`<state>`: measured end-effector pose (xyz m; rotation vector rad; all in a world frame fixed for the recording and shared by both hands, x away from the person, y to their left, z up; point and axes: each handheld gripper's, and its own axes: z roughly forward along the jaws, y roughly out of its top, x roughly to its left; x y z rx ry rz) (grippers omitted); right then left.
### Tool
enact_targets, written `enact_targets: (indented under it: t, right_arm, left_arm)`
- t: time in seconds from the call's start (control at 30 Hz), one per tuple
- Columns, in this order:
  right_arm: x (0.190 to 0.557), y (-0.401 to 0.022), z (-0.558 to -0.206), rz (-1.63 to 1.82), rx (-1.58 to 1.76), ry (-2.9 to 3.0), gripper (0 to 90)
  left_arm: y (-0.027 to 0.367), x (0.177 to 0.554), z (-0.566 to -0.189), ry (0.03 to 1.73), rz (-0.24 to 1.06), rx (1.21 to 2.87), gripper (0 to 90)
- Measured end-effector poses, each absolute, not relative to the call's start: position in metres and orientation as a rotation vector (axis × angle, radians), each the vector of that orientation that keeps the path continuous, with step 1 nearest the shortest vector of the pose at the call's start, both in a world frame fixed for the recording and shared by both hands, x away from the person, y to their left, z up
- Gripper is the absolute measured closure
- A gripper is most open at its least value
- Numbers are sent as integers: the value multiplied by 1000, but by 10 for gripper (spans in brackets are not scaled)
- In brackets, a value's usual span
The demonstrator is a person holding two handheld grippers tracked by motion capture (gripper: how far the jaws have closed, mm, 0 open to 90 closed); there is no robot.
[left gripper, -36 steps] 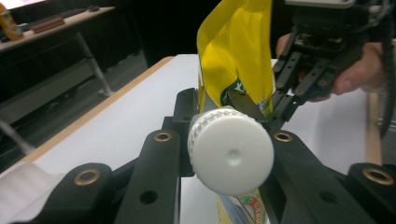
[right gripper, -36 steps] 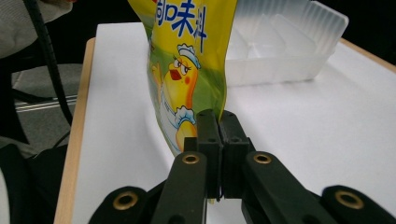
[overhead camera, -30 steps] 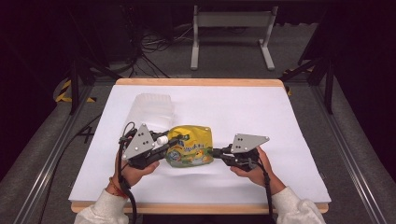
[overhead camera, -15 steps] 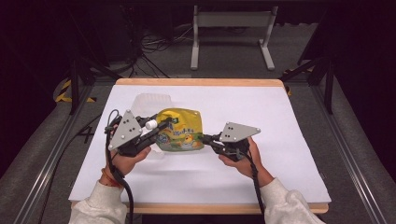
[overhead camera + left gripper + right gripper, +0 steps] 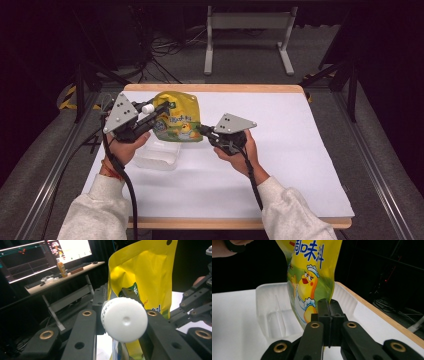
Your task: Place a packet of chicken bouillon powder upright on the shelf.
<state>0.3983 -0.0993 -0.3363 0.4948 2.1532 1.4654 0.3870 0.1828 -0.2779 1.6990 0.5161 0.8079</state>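
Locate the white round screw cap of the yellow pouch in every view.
High view: white round screw cap upper left, between the left gripper jaws.
Left gripper view: cap centre, close up.
Right gripper view: not visible.
Shared landmark: yellow plastic pouch.

Grey metal stand [image 5: 248, 37] — monitors [image 5: 45, 255] beyond table

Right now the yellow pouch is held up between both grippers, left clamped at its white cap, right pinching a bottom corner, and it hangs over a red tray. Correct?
Not quite: the tray is clear plastic, not red, as the right gripper view shows. The rest stands: the pouch is held up by the left gripper at the cap and by the right gripper pinching its bottom corner.
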Motion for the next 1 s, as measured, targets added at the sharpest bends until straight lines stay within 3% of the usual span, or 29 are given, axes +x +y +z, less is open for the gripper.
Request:
enact_targets:
  t: [0.27, 0.53, 1.0]
  right_arm:
    - [414, -68, -343, 1439, 513, 2135, 896]
    - [428, -34, -358, 1406, 519, 2155, 897]
    - [444, -20, -375, 1410, 612, 2133, 896]
  left_arm:
    - [209, 405, -286, 557, 818, 1684, 742]
    - [243, 422, -307, 599, 748, 1661, 741]
    - [248, 440, -318, 624, 721, 1679, 736]
